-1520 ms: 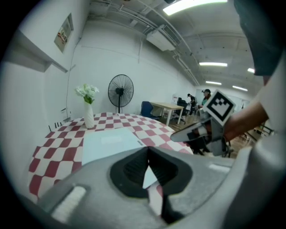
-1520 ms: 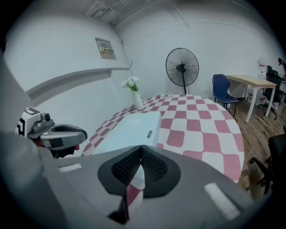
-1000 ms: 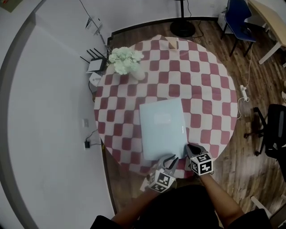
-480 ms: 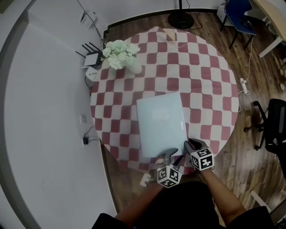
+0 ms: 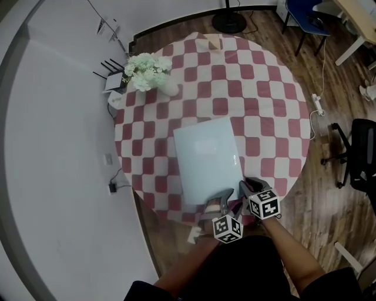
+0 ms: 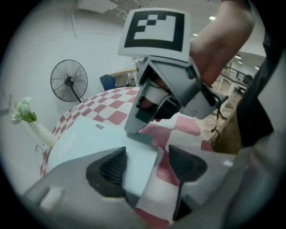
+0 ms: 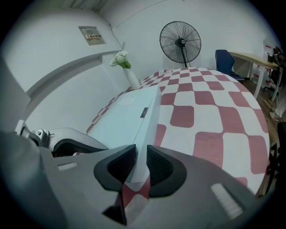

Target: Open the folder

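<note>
A pale blue folder (image 5: 207, 159) lies shut on the round checked table (image 5: 264, 106). My right gripper (image 5: 246, 193) is at the folder's near right corner. In the right gripper view that gripper (image 7: 140, 164) is shut on the folder's (image 7: 127, 118) corner edge. My left gripper (image 5: 221, 206) hovers just left of it at the folder's near edge. In the left gripper view its jaws (image 6: 147, 163) are opening wide, and the folder's (image 6: 89, 138) near corner lies between the pads without touching them. The right gripper (image 6: 154, 109) shows just ahead, pinching the corner.
A vase of white flowers (image 5: 147, 73) stands at the table's far left. A fan's base (image 5: 229, 23) and a blue chair (image 5: 302, 14) are beyond the table, with an office chair (image 5: 361, 159) to the right. The near table edge runs just under both grippers.
My left gripper has shifted right and down toward the folder's near corner beside the right gripper, rolled, and spread its jaws. The right gripper has kept its hold.
</note>
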{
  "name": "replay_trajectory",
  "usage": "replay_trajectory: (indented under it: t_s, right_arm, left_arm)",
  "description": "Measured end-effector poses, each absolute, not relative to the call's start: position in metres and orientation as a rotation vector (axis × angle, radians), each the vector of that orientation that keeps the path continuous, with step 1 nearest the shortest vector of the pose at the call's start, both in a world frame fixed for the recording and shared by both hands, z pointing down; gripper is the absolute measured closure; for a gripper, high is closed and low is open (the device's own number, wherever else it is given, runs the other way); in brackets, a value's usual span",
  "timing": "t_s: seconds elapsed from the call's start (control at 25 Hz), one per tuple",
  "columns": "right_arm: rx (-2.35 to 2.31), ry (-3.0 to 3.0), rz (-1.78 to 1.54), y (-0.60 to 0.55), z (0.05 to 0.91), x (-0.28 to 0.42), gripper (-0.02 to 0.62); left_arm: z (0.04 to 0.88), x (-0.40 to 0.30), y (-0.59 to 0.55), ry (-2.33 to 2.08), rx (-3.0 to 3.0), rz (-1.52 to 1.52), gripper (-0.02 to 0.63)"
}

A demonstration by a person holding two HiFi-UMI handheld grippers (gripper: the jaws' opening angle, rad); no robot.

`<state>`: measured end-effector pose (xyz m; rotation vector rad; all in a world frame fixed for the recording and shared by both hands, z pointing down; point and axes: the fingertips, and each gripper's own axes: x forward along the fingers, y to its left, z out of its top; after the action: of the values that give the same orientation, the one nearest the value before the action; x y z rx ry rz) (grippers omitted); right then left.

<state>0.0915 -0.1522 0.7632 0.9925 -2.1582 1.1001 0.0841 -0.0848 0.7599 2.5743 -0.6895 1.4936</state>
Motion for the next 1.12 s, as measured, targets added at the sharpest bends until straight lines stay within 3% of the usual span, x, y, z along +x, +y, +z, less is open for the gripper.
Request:
replay_trajectory:
  t_s: [0.12,0.4,0.6,1.12]
  right_arm:
    - [0.985,-2.164,1.098,-0.152,0.763,0.092,0.517]
    - [0.971,-2.173,1.102,-0.152,0.762,0.089,0.537]
    - [0.929,-2.187,1.106,-0.150,0.762,0.089,0.542]
    - [0.853,-2.207,1.105,-0.149,0.760,0.088,0.554]
  left_arm:
    - [0.760,0.084,-0.092,-0.734,2.615,1.556,0.311]
    - [0.759,0.089,-0.094,-0.632,2.615,1.517,0.395]
    - [0.749,0.095,-0.081,-0.606,2.600,1.453,0.535]
    - [0.700,0.086,-0.095,-0.742,2.445,1.142,0.597]
